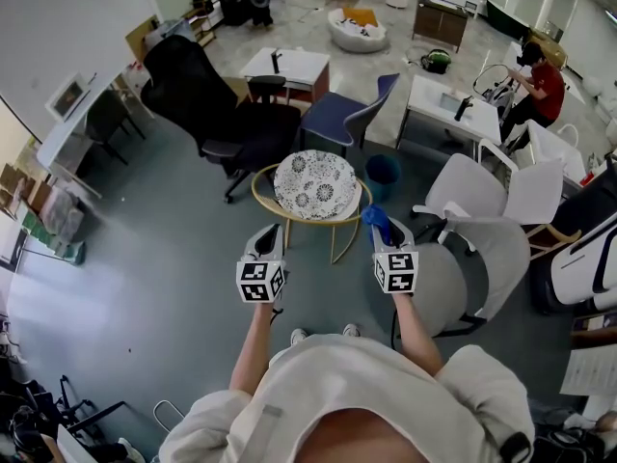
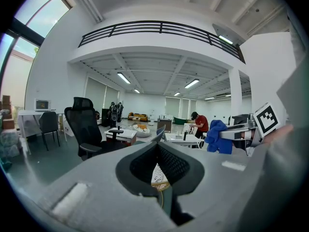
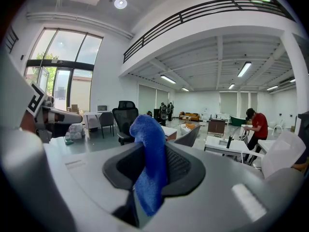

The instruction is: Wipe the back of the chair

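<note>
My right gripper (image 1: 380,224) is shut on a blue cloth (image 1: 376,220); in the right gripper view the cloth (image 3: 150,158) stands up from between the black pads (image 3: 179,166). My left gripper (image 1: 267,233) is held level with it to the left, shut with nothing in it, its pads (image 2: 174,164) meeting at the tip. A pale grey chair (image 1: 487,249) stands just right of my right hand, its back curving away to the right. Farther off, a black office chair (image 1: 198,99) stands at the left and a blue-grey chair (image 1: 352,114) behind the table.
A round table with a patterned top (image 1: 314,183) on a yellow frame stands directly ahead of both grippers, and a blue bin (image 1: 384,174) sits behind it. White desks (image 1: 289,64) stand farther back. At a desk on the far right is a person in red (image 1: 546,83).
</note>
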`<state>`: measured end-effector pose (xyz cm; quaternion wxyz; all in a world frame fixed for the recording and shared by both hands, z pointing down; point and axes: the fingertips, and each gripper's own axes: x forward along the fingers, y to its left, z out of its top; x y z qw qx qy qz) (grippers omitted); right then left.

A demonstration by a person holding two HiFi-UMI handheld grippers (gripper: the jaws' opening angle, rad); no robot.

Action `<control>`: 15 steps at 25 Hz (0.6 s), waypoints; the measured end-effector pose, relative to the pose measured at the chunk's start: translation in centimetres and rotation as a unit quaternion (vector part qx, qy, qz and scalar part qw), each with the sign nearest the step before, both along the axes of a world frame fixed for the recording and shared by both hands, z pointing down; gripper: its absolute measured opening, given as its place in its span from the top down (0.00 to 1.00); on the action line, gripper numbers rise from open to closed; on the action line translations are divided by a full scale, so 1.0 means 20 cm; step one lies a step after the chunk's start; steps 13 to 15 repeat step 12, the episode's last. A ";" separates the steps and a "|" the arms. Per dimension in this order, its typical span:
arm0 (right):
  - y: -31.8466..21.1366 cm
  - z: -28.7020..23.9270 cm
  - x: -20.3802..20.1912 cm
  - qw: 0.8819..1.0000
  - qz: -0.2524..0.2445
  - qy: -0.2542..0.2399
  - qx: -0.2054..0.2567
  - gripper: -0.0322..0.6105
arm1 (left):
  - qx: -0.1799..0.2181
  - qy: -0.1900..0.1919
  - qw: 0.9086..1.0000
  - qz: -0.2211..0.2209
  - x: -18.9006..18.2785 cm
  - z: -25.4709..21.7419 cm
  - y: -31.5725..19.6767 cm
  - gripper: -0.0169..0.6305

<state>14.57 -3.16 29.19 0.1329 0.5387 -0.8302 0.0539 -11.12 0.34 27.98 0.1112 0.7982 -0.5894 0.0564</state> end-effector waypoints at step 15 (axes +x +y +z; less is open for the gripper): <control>0.00 0.00 0.00 1.000 -0.003 0.006 -0.010 0.79 | -0.010 -0.001 1.000 0.000 0.00 0.02 0.01 0.97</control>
